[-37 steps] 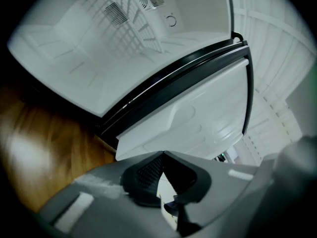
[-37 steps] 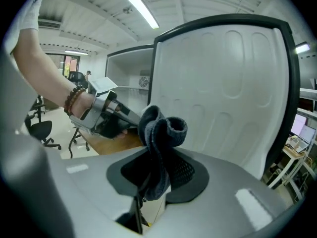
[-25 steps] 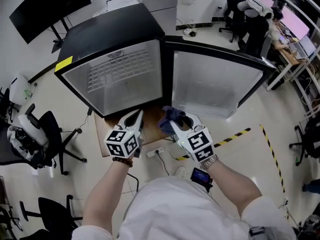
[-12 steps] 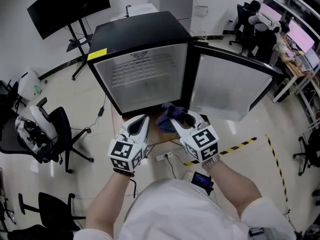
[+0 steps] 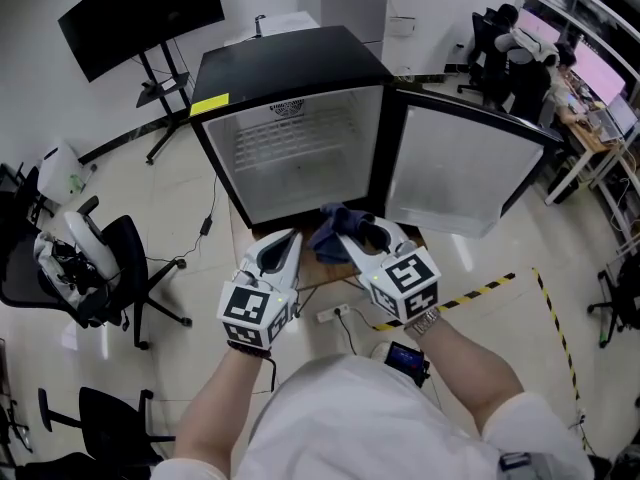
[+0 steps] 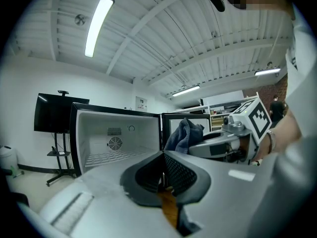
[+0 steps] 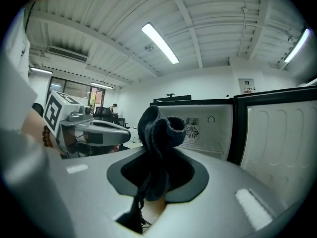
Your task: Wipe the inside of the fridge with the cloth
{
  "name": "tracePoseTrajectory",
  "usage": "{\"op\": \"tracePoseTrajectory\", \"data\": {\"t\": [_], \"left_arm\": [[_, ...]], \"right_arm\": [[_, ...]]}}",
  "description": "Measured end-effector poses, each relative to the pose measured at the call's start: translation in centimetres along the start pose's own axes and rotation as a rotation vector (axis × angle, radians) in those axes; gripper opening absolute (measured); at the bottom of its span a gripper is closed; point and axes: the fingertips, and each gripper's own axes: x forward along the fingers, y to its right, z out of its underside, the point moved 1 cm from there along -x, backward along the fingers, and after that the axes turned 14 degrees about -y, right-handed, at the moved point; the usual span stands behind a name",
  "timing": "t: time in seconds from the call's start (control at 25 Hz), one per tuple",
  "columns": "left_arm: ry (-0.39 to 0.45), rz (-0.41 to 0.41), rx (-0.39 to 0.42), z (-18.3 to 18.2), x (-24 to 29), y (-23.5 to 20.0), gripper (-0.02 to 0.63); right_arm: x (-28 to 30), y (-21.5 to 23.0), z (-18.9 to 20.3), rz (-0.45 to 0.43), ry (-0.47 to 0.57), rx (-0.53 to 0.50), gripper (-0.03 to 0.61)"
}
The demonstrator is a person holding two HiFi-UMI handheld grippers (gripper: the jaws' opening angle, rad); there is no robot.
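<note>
A small black fridge (image 5: 290,68) stands open before me, its white inside (image 5: 300,158) bare but for a wire shelf (image 5: 290,136). Its door (image 5: 455,173) swings out to the right. My right gripper (image 5: 335,226) is shut on a dark blue cloth (image 5: 335,230), bunched between the jaws (image 7: 161,133) and held just in front of the fridge's lower edge. My left gripper (image 5: 285,243) is shut with nothing in it, beside the right one. In the left gripper view the fridge (image 6: 116,138) lies ahead and the cloth (image 6: 183,135) shows to the right.
The fridge sits on a brown board (image 5: 320,268). A black monitor on a stand (image 5: 140,13) is at the back left. Office chairs (image 5: 90,258) stand at the left. Yellow-black tape (image 5: 480,290) and cables (image 5: 340,318) lie on the floor. People sit at desks (image 5: 520,38) back right.
Both grippers have moved together toward the fridge and risen a little. The left gripper has rolled somewhat. The cloth stays in the right gripper's jaws.
</note>
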Motion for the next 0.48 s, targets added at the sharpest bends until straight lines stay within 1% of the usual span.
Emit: {"op": "tracePoseTrajectory", "data": {"t": [0.48], "left_arm": [[-0.002, 0.0, 0.017, -0.2, -0.2, 0.16, 0.003]], "right_arm": [[-0.29, -0.35, -0.55, -0.002, 0.004, -0.001, 0.083]]}}
